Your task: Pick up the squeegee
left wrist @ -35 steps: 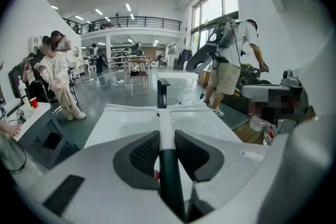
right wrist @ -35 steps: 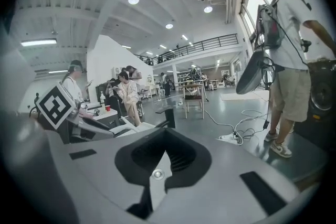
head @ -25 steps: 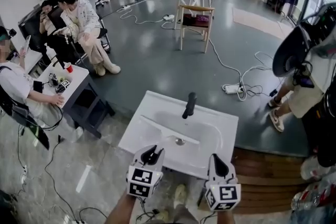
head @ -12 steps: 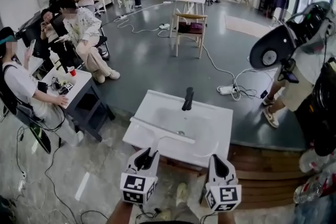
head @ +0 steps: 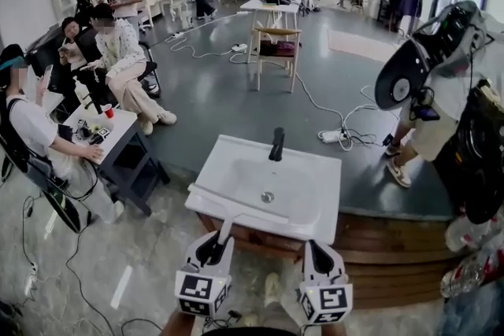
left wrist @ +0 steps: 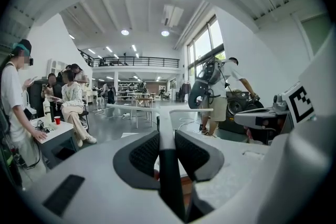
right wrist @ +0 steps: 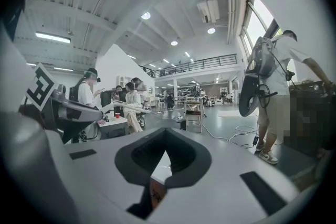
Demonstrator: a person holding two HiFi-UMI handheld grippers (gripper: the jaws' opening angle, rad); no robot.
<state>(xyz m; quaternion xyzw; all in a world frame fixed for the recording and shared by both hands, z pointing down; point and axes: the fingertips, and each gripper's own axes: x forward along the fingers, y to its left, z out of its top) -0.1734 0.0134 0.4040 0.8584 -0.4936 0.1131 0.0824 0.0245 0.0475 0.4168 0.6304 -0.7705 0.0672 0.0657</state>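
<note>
Squeegee (left wrist: 166, 128), white, slim-handled and T-shaped, is clamped between the left gripper's (left wrist: 166, 139) ribbed black fingers (left wrist: 144, 155) at lower centre, while the right gripper's (right wrist: 167, 135) fingers are clenched on nothing.

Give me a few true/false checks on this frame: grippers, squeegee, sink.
1. The left gripper is shut on the squeegee handle. True.
2. The right gripper grips something. False: its jaws are together with nothing between them.
3. The squeegee lies in the sink. False: the left gripper holds it in the air by the sink's front edge.
4. The faucet is black. True.
5. A red cup stands on the table. True.
</note>
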